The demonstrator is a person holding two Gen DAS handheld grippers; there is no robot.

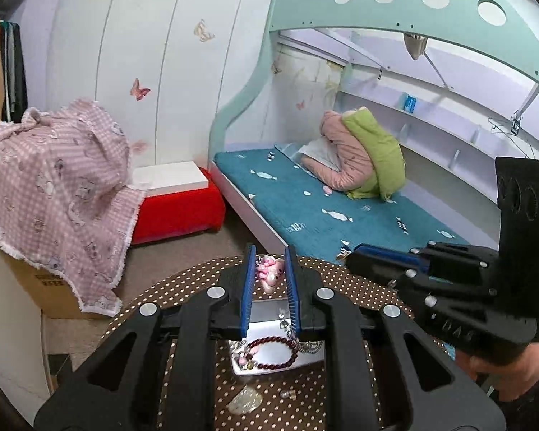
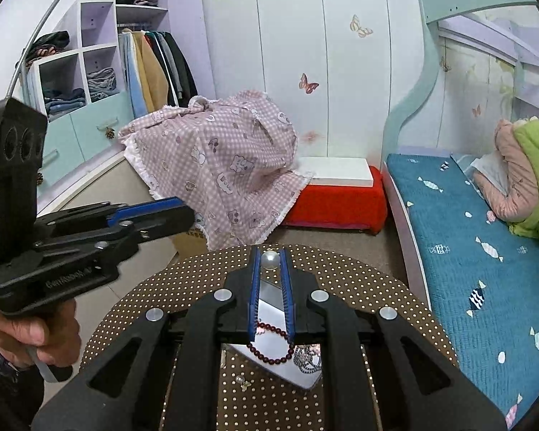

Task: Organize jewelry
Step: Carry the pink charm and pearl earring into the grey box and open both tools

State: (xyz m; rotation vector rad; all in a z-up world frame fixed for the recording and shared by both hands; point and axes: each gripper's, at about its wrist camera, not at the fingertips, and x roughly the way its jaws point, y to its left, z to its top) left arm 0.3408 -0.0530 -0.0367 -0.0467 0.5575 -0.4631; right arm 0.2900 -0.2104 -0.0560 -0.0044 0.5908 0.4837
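Note:
My left gripper (image 1: 269, 256) is shut on a small pink charm (image 1: 269, 273), held above a round table with a brown dotted cloth (image 1: 341, 280). My right gripper (image 2: 271, 251) is shut on a pearl-like bead (image 2: 271, 260) at its fingertips. Below both lies a shiny metal tray (image 1: 266, 310) (image 2: 269, 300) holding a dark red bead bracelet (image 1: 266, 340) (image 2: 273, 361) and a silver chain (image 1: 311, 346) (image 2: 307, 359). Each gripper shows in the other's view, the right gripper (image 1: 352, 255) at the right and the left gripper (image 2: 187, 212) at the left, both held by hands.
Small loose pieces (image 1: 244, 398) (image 2: 241, 381) lie on the cloth in front of the tray. Beyond the table are a bed with a teal mattress (image 1: 305, 197), a red stool with a white box (image 2: 337, 194), and a pink checked cloth over a carton (image 2: 219, 165).

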